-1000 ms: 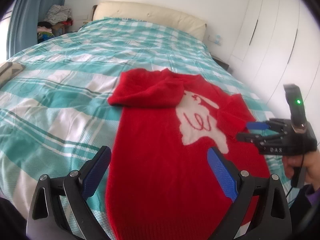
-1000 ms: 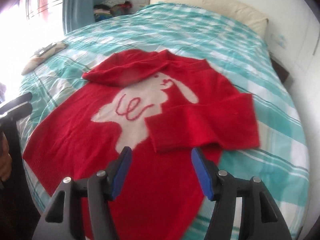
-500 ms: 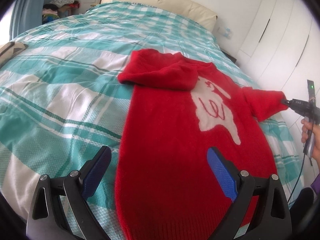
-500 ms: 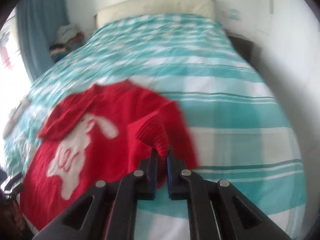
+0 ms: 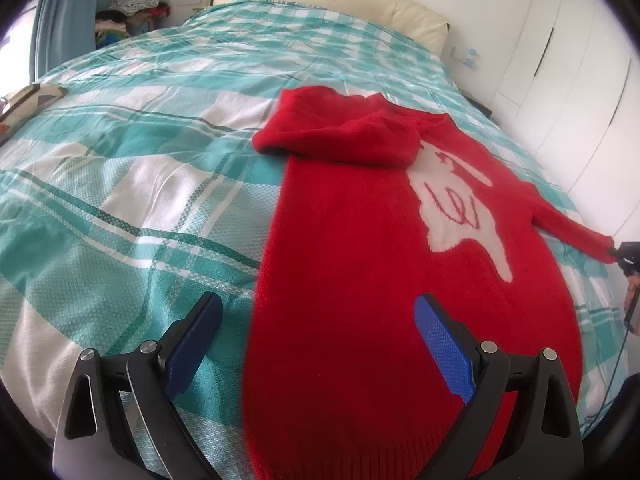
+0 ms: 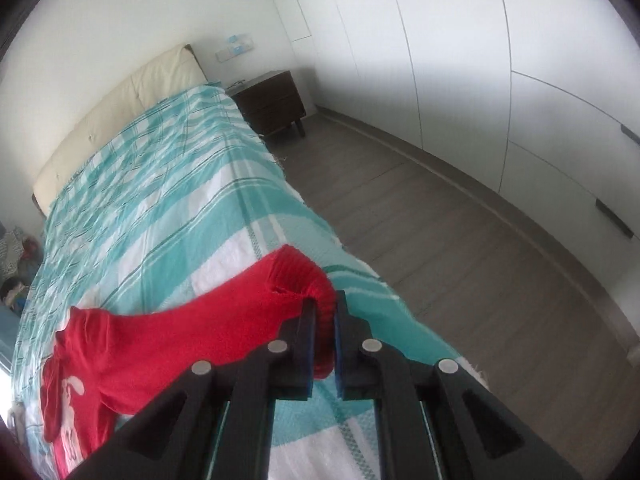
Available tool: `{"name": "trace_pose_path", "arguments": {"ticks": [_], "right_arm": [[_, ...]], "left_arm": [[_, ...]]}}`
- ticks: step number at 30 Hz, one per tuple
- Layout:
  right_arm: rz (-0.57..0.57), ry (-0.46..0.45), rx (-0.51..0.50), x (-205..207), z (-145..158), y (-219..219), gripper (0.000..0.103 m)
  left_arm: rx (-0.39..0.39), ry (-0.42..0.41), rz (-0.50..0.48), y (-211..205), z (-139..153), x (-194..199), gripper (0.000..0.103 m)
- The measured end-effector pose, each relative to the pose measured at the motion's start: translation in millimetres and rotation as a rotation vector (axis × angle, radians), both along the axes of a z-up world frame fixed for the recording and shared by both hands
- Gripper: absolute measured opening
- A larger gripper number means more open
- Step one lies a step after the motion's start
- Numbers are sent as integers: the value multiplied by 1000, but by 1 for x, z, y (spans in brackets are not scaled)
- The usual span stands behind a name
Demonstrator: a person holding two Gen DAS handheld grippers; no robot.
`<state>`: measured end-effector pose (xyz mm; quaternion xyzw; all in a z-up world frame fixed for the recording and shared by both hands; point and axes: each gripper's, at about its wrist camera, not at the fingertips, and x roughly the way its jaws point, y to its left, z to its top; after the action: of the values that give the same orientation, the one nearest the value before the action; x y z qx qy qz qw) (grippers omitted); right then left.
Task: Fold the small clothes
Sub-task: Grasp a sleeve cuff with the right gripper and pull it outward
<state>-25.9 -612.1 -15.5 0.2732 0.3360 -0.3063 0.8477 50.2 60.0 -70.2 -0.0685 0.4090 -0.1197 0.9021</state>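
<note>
While the red sweater (image 5: 360,264) lies flat on the teal checked bedspread (image 5: 132,184), the right gripper (image 6: 325,316) clamps its sleeve cuff (image 6: 304,276), stretched out toward the bed's edge, and the left gripper (image 5: 316,332) hovers wide open over the hem.

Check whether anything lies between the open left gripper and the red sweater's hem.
Nothing visible does. The left gripper hangs open directly over the red sweater, with only the plaid bedspread around it.
</note>
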Motion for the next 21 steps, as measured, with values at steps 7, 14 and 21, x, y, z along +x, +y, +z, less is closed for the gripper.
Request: {"name": "trace_pose_path", "arguments": {"ticks": [7, 14, 21], "right_arm": [[-74, 48, 128, -22, -29, -24, 6], [-76, 58, 184, -23, -46, -28, 4], [-43, -143, 101, -46, 2, -10, 10]], "left_arm": [[21, -10, -7, -2, -1, -2, 97], [-9, -4, 10, 7, 1, -3, 97], [-53, 2, 26, 15, 4, -2, 97]]}}
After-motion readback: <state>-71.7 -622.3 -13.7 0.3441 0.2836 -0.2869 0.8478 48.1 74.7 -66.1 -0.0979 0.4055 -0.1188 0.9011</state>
